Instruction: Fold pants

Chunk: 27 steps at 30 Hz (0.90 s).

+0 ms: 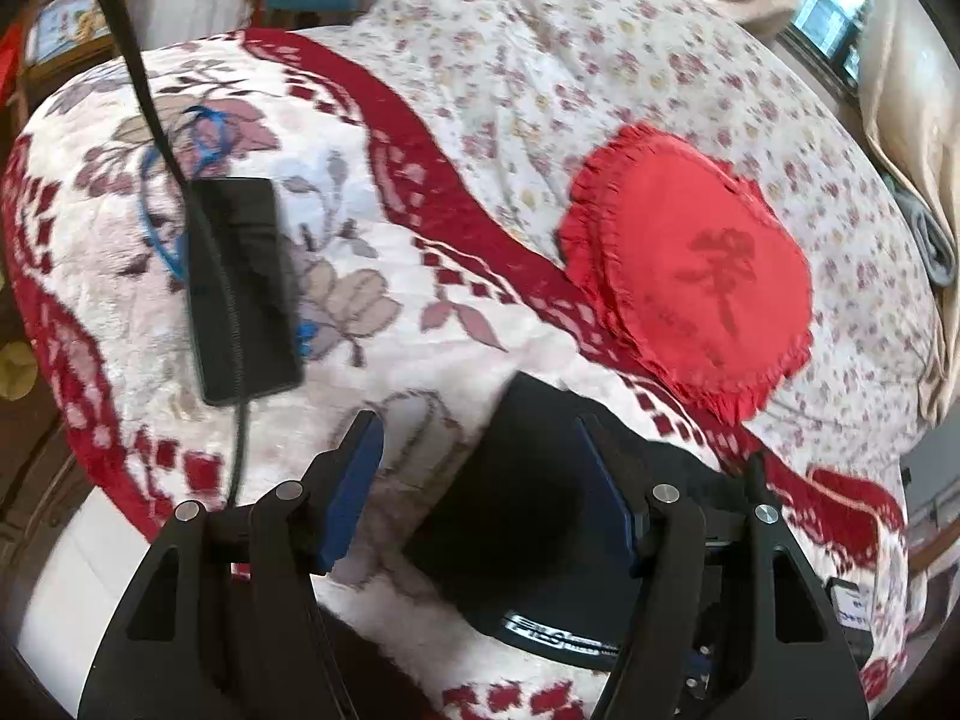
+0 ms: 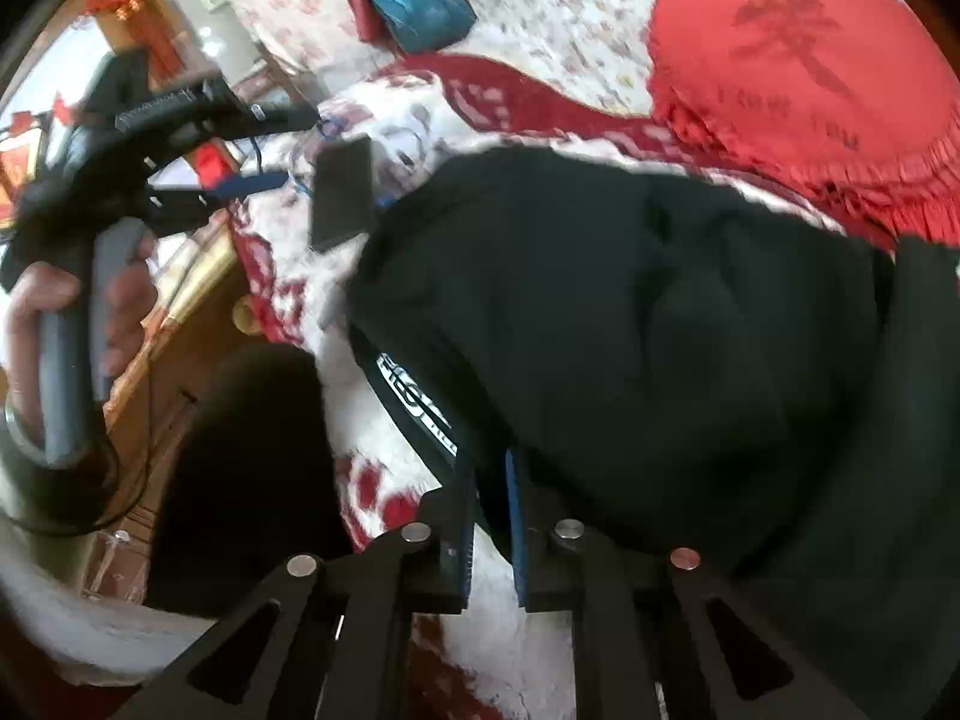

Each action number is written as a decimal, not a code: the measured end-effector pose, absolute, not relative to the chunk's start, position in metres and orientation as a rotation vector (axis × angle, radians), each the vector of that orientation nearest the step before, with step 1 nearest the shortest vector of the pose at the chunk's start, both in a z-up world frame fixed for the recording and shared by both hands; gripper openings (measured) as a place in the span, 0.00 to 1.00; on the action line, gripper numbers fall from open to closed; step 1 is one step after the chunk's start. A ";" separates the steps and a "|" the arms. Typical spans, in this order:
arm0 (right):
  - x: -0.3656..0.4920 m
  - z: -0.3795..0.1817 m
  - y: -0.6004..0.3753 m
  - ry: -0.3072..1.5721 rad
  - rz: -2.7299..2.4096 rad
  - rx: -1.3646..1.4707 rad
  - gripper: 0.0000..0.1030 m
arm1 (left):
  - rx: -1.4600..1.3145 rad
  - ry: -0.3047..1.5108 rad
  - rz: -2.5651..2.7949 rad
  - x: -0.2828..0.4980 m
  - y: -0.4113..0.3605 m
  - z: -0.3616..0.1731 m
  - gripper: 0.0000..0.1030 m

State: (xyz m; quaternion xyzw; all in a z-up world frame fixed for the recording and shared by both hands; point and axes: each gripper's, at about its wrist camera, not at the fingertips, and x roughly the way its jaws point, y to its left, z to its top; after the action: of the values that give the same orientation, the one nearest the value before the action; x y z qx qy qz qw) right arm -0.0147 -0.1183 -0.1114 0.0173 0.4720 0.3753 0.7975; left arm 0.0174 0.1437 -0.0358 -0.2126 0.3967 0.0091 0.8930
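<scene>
The left gripper (image 1: 480, 480) hangs with jaws wide apart over the plush red-and-white floral blanket (image 1: 384, 324) on the bed; the black fabric pants (image 1: 528, 516) lie between the jaws toward four o'clock, touching the right one. A black rectangular phone (image 1: 243, 288) sits at ten o'clock. The right gripper (image 2: 489, 516) has its jaws clamped on the pants' edge, the bulk bunched toward one o'clock, below the red fringed cushion (image 2: 804, 96).
</scene>
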 end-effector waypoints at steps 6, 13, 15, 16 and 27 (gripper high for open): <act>0.001 -0.054 -0.203 0.883 0.647 0.204 0.46 | -0.316 0.907 -0.060 0.027 0.093 -0.064 0.63; 0.102 -0.064 -0.262 0.988 0.273 0.153 0.48 | -0.245 0.971 -0.051 0.035 0.069 -0.093 0.63; 0.130 -0.084 -0.269 1.054 0.221 0.180 0.48 | -0.239 0.974 -0.051 0.036 0.069 -0.093 0.63; 0.136 -0.089 -0.273 1.076 0.188 0.181 0.48 | -0.240 0.977 -0.052 0.036 0.070 -0.094 0.63; 0.130 -0.115 -0.351 1.096 0.160 0.405 0.50 | -0.237 0.975 -0.022 0.046 0.066 -0.100 0.74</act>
State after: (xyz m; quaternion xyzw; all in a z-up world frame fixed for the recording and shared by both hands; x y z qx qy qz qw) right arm 0.1296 -0.3511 -0.1151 0.1908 0.5167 0.0755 0.8312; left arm 0.0455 0.0664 -0.1002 -0.1137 0.4673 -0.0107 0.8767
